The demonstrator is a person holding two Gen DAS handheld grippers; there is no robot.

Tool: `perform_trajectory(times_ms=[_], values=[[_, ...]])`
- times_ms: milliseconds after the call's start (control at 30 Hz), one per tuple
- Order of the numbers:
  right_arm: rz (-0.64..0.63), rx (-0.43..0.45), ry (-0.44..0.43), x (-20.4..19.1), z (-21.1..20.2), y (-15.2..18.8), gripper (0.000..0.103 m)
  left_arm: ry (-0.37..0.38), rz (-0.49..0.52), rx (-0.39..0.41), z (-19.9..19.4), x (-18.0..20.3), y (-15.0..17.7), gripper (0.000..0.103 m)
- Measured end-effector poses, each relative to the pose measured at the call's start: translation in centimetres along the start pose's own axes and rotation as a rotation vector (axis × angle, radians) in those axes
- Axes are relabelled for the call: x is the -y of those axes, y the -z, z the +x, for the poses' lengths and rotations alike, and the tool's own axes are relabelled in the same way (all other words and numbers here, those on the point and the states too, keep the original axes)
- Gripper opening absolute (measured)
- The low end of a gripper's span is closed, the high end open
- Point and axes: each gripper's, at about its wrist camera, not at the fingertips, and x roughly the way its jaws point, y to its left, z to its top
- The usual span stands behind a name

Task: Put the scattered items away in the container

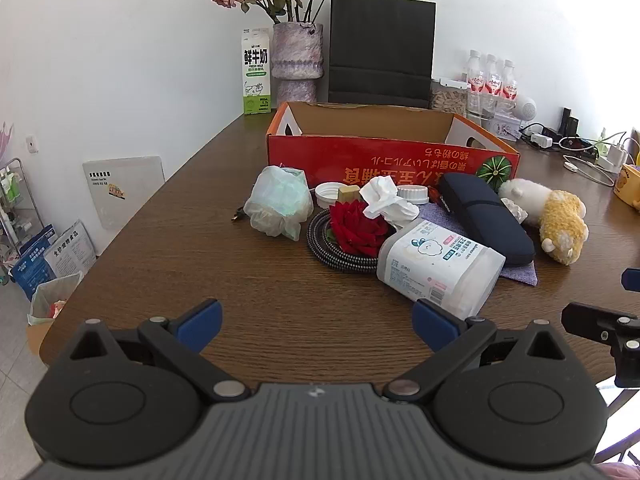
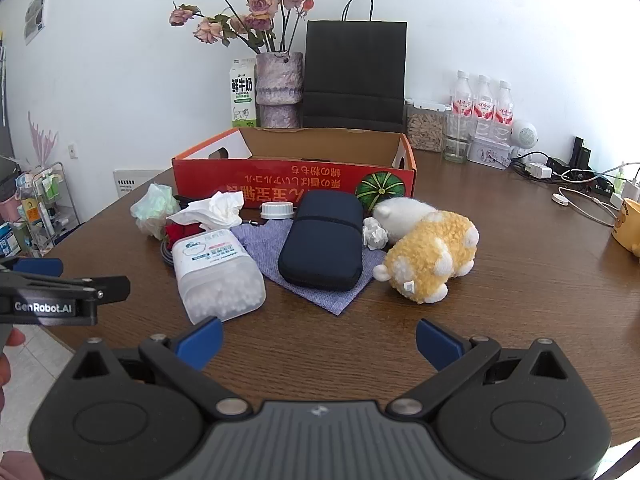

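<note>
Plush toy (image 2: 430,248) looks soft and light; I'd pinch its middle, both my hand-held grippers (image 2: 318,344) released.

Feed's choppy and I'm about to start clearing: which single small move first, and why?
I'd probably ease the left claw forward onto the cotton-ball tub. Both claws are open and empty, the right claw too, and the red box looks empty. The tub lies on its side nearest the left claw, partly over the purple cloth.
</note>
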Motion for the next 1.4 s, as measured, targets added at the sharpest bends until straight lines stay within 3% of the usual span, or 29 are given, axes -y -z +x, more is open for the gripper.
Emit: perform_trajectory(times_ms=[1400], values=[[0.000, -0.010, 0.000, 0.06, 0.29, 0.37, 0.103, 0.002, -0.004, -0.016, 0.32, 0.02, 0.33, 0.103]])
